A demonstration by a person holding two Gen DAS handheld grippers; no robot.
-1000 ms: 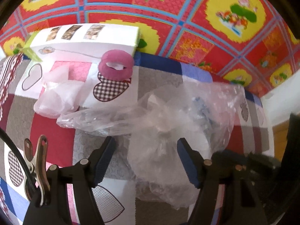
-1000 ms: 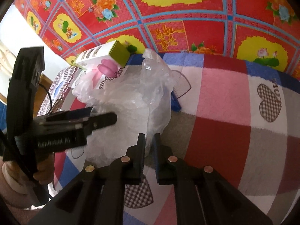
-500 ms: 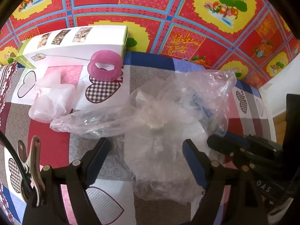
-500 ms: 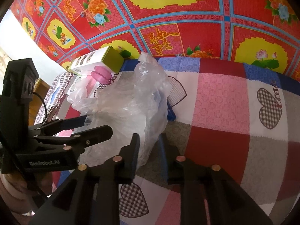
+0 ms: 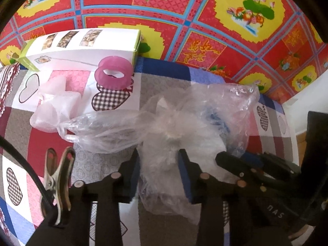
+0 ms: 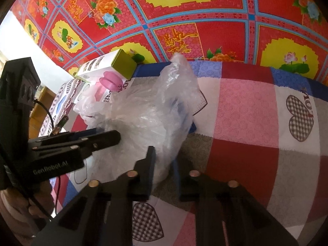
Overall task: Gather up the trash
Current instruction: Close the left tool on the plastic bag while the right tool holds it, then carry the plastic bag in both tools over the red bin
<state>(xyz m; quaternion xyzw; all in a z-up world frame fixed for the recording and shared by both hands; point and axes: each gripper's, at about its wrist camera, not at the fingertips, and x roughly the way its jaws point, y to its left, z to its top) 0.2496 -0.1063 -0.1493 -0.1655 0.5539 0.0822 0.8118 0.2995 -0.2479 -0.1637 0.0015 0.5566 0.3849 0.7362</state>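
The clear plastic bag (image 5: 174, 123) lies bunched between the left gripper (image 5: 158, 170), whose jaws are closing on its crumpled film, and the right gripper (image 6: 164, 168), also closing on its near edge, so gathering is under way and lifting likely needs both grips firm.

A home, by the patchwork heart-print tablecloth (image 5: 114, 94) (fabric, quilt-like) and the gaudy floral floor covering (image 6: 184, 10).

A crumpled clear plastic bag (image 5: 184, 123) lies heaped on the patchwork heart cloth, its thin film bunched and wrinkled, one handle loop trailing out flat. Just beside that loop lies a small wad of pale pink plastic (image 5: 55, 110), scrunched and translucent.
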